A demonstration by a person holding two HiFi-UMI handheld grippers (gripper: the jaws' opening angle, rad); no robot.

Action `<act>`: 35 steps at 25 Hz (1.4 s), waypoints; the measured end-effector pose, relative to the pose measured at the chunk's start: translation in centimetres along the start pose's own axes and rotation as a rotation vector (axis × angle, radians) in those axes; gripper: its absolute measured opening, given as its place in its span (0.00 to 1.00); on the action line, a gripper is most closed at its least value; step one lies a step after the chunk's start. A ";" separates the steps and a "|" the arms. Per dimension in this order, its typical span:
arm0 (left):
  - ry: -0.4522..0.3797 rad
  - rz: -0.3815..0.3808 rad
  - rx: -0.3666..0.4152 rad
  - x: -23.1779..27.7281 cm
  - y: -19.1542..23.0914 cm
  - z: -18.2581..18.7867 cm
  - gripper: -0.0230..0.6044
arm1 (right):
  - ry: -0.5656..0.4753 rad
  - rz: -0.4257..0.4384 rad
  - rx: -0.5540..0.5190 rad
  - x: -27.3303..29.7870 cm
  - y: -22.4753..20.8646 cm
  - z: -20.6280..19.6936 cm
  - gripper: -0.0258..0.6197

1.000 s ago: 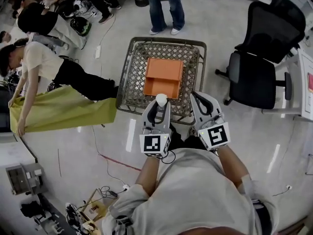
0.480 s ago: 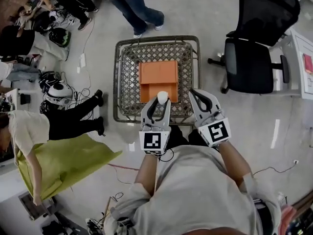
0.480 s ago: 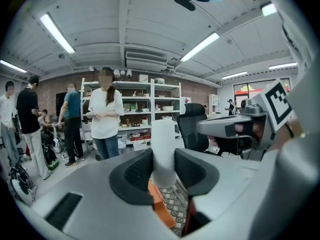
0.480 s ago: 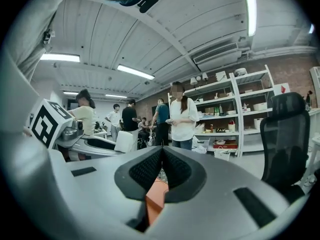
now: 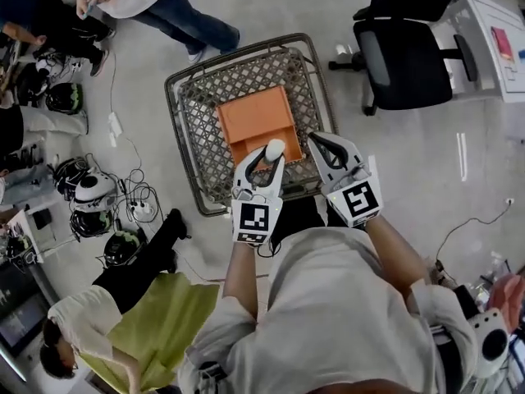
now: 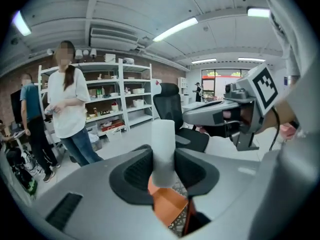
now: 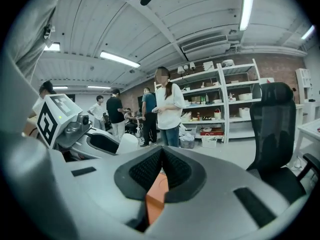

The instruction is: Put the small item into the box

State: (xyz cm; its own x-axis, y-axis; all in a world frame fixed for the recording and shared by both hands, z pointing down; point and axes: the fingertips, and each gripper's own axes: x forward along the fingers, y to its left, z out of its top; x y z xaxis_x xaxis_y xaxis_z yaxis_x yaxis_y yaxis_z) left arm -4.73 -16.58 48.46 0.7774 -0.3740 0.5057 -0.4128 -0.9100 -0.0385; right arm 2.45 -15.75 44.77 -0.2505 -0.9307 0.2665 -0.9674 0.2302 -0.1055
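The left tongs are clenched on the small white item. In the left gripper view the two dark pads press on the item from both sides. It is a round white tube. It stands up straight, and its top sticks out above the pads.

The right tongs are just beside the left tongs. Their jaws are squeezed together, tip to tip, in the right gripper view. Nothing is between them.

The item is up in the air, over the near edge of the orange box. It is not in the box yet. A bit of the orange box shows under both pairs of tongs in their own views.

The box is open on top. It sits inside a wire basket, about in the middle. The basket stands on the grey floor.

A black chair is on the floor near the basket, on the right in the head view. A person in a white shirt stands on the far side of the basket. Behind that person are white shelves with many small things on them. A green sheet lies on the floor, well apart from the basket, low on the left in the head view.
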 end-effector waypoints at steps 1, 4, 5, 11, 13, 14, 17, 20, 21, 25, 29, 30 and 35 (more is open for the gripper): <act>0.022 -0.030 0.010 0.3 0.1 -0.7 0.25 | 0.006 -0.011 0.007 0.3 0.0 -0.3 0.04; 0.098 -0.107 0.054 1.1 0.4 -3.2 0.25 | 0.033 -0.041 0.018 1.3 0.2 -1.5 0.04; 0.123 -0.126 0.072 1.4 0.5 -4.0 0.25 | 0.043 -0.051 0.018 1.6 0.2 -2.0 0.04; 0.246 -0.237 0.142 2.2 0.9 -8.0 0.25 | 0.083 -0.118 0.025 2.0 0.9 -3.9 0.04; 0.295 -0.266 0.182 2.1 0.9 -9.5 0.25 | 0.098 -0.144 0.037 1.7 1.4 -4.3 0.04; 0.318 -0.276 0.210 2.2 1.0 -10.2 0.25 | 0.102 -0.154 0.044 1.7 1.6 -4.5 0.04; 0.363 -0.314 0.257 2.5 1.0 -11.5 0.25 | 0.111 -0.174 0.064 1.8 2.0 -5.2 0.04; 0.391 -0.353 0.267 2.9 0.3 -12.5 0.25 | 0.112 -0.190 0.068 1.7 2.2 -6.4 0.04; 0.400 -0.362 0.274 3.1 0.1 -12.8 0.25 | 0.115 -0.196 0.069 1.6 2.3 -6.9 0.04; 0.455 -0.400 0.291 4.1 -0.2 -14.9 0.25 | 0.140 -0.223 0.101 1.7 2.0 -9.1 0.04; 0.515 -0.432 0.307 4.9 -0.2 -17.6 0.25 | 0.174 -0.247 0.131 1.7 1.8 -11.8 0.04; 0.525 -0.436 0.316 5.1 -0.2 -18.1 0.25 | 0.182 -0.252 0.141 1.6 1.8 -12.5 0.04; 0.557 -0.451 0.356 6.2 0.2 -20.0 0.25 | 0.207 -0.264 0.177 1.7 1.8 -14.7 0.04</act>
State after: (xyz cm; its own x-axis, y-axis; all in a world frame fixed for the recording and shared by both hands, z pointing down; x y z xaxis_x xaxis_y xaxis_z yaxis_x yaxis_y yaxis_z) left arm -9.47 -15.53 68.85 0.4430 0.1024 0.8907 0.1338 -0.9899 0.0473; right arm -0.31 -12.75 59.14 -0.0128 -0.8699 0.4931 -0.9828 -0.0798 -0.1663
